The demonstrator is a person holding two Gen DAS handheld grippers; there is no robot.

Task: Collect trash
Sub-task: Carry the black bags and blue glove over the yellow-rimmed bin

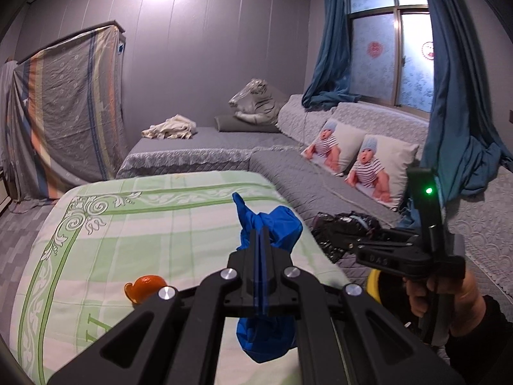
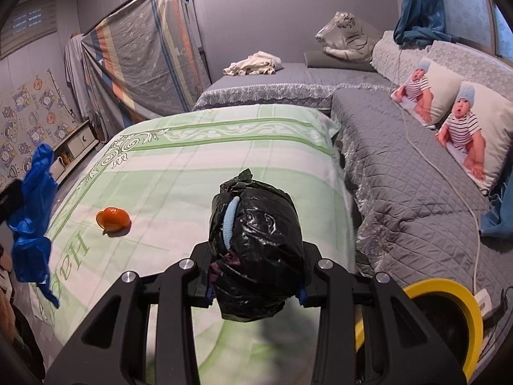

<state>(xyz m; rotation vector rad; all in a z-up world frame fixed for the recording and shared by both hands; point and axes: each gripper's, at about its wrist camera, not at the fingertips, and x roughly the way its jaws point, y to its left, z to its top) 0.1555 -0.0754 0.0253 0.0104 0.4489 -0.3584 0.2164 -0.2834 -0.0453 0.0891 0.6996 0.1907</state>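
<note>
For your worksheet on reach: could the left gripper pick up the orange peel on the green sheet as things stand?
Probably not yet: the left gripper is shut on the blue bag. The orange peel lies unobstructed on the green sheet.

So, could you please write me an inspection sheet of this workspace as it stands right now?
Surface: green-and-white patterned sheet over a table, mostly bare.
Job's things: crumpled blue plastic bag in the left tool; knotted black plastic bag in the right tool; orange peel lying on the sheet; yellow-rimmed bin beside the table.
Clutter: nothing seen beyond the peel.
Grippers: both shut on their bags, held above the sheet.
Cables: white cord trailing across the grey quilted sofa.
Surroundings: two baby-print cushions, blue curtains.
</note>
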